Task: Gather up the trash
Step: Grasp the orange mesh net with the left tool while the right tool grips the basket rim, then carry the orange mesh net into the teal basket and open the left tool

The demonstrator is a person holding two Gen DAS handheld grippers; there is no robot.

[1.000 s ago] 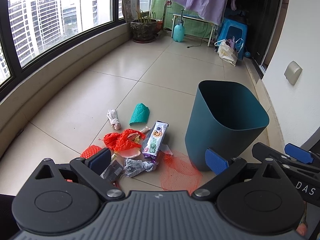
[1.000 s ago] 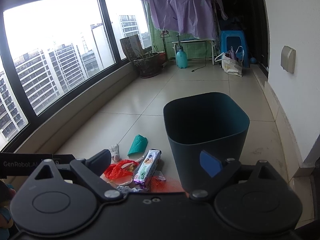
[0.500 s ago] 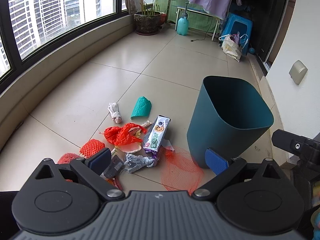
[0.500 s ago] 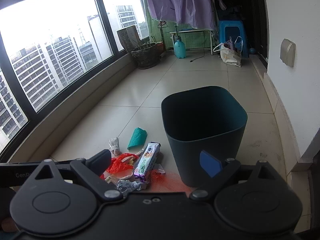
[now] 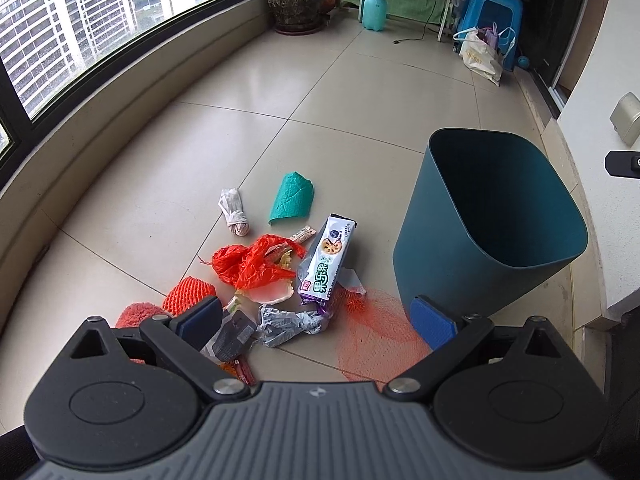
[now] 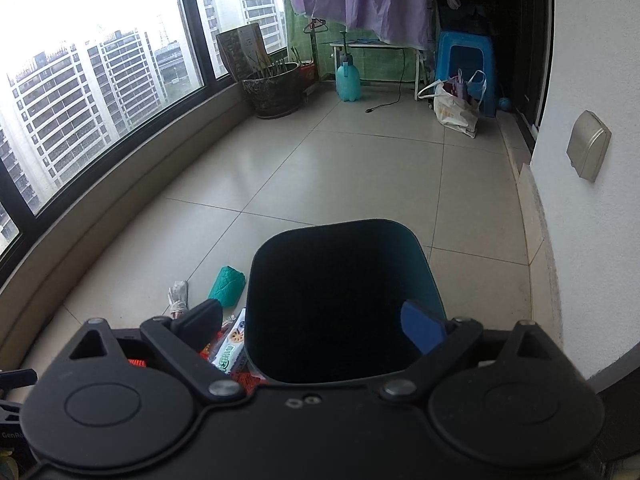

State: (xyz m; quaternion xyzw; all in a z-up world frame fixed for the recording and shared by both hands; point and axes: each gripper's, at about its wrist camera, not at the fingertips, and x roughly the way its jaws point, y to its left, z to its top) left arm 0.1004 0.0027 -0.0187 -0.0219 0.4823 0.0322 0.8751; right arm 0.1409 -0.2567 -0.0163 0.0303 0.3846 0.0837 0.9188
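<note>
Basically crinkly red plastic bag beside smooth teal bin.

My left wrist view looks down on floor litter; my right sits closer above the dark teal plastic bin, which both views share.

Floor: beige tiles, glossy, grey grout lines.
Bin: dark teal bin upright on the floor.
Litter beside the bin: biscuit packet, red plastic bag, red net, green wrapper, rolled rag, crumpled foil.
Far end: plant pot, spray bottle, shopping bag.
</note>
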